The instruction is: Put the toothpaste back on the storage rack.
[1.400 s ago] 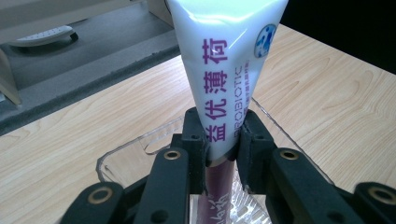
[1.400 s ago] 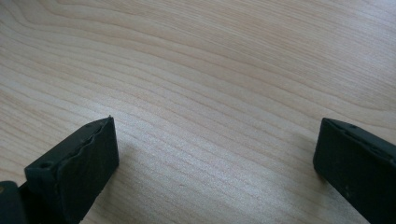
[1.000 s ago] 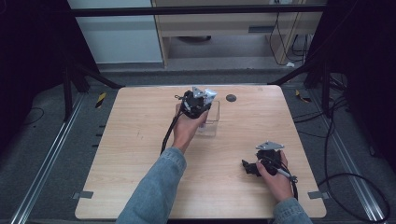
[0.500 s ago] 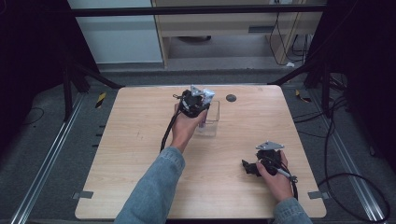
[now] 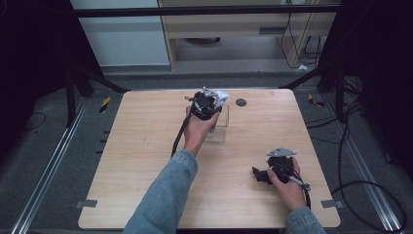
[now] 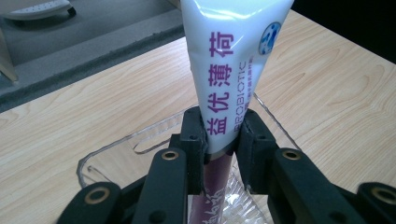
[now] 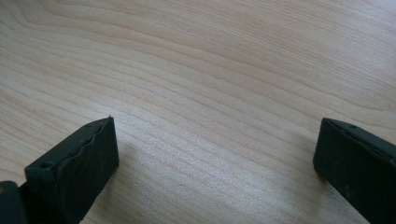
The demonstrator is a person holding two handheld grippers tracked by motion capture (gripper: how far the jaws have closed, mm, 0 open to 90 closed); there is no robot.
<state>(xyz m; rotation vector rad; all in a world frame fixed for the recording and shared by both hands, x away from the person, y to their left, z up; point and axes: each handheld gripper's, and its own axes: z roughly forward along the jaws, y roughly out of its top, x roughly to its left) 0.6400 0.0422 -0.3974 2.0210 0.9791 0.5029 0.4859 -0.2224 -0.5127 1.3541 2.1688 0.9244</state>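
while the left gripper (image 6: 219, 140) hangs over the clear box (image 5: 219, 124) near the middle of the table's far edge, little has changed in the last second: it has drifted only slightly and the tube (image 6: 233, 70) is still clamped between its jaws. the white tube stands upright, its purple lower end reaching down into the box, so the lowering looks under way but the release is not yet made. the right gripper (image 5: 265, 174) stays low near the table's (image 7: 210, 70) near right corner, jaws wide apart on nothing, just as before. a small dark disc (image 5: 240, 102) lies beside the box by the far edge.
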